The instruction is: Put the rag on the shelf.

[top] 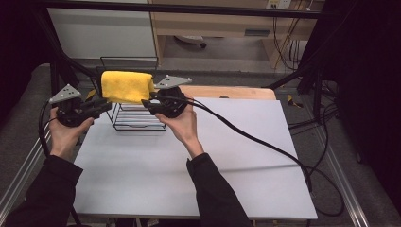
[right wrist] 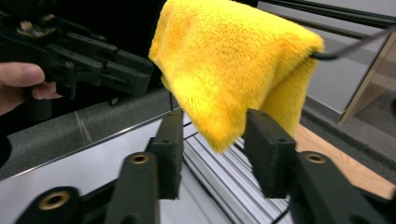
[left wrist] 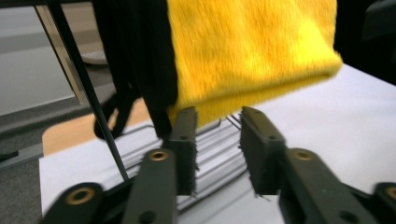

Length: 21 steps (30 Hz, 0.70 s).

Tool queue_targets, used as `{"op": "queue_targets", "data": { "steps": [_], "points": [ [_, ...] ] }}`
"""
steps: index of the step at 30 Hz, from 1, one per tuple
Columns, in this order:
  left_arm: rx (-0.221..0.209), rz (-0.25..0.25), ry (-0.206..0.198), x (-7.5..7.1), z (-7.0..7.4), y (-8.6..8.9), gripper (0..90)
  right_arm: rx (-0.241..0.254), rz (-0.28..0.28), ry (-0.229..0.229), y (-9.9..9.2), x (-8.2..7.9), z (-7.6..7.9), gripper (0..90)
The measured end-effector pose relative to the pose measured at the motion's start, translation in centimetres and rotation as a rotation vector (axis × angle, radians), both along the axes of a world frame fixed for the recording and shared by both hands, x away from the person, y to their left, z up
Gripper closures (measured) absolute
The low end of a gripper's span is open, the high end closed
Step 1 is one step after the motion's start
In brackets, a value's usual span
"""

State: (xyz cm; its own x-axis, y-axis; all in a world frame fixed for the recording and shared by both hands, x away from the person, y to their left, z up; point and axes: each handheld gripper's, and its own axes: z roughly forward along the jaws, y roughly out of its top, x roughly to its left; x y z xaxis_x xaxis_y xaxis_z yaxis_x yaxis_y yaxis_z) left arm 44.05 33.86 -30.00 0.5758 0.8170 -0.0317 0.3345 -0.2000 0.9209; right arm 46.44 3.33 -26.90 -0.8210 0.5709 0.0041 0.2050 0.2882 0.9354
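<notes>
Draped over the top bar of a black wire rack [top: 135,118] at the far left of the white surface [top: 198,165], the yellow cloth [top: 126,86] looks plush, fuzzy and folded double. Left gripper [top: 97,106] and right gripper [top: 150,105] flank it, fingers apart, gripping nothing.

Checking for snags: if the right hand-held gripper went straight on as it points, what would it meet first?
Most likely the yellow cloth draped over the wire rack; its lower corner hangs just ahead of the open right hand-held gripper.
</notes>
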Motion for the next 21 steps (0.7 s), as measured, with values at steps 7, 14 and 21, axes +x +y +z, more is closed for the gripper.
{"op": "queue_targets", "data": {
  "steps": [7,14,21],
  "points": [
    [0.029,-0.022,0.033,-1.5,-2.1,-0.8,49.3,-0.012,-0.032,0.025,-3.6,-1.8,-0.7,35.0],
    [0.038,-0.038,0.057,-2.6,-4.3,-1.8,33.6,-0.03,-0.087,0.06,-7.9,-2.8,-2.4,17.2],
    [0.026,-0.054,0.084,-3.7,-6.6,-2.8,19.6,-0.031,-0.136,0.091,-12.5,-3.8,-4.3,9.4]
  ]
}}
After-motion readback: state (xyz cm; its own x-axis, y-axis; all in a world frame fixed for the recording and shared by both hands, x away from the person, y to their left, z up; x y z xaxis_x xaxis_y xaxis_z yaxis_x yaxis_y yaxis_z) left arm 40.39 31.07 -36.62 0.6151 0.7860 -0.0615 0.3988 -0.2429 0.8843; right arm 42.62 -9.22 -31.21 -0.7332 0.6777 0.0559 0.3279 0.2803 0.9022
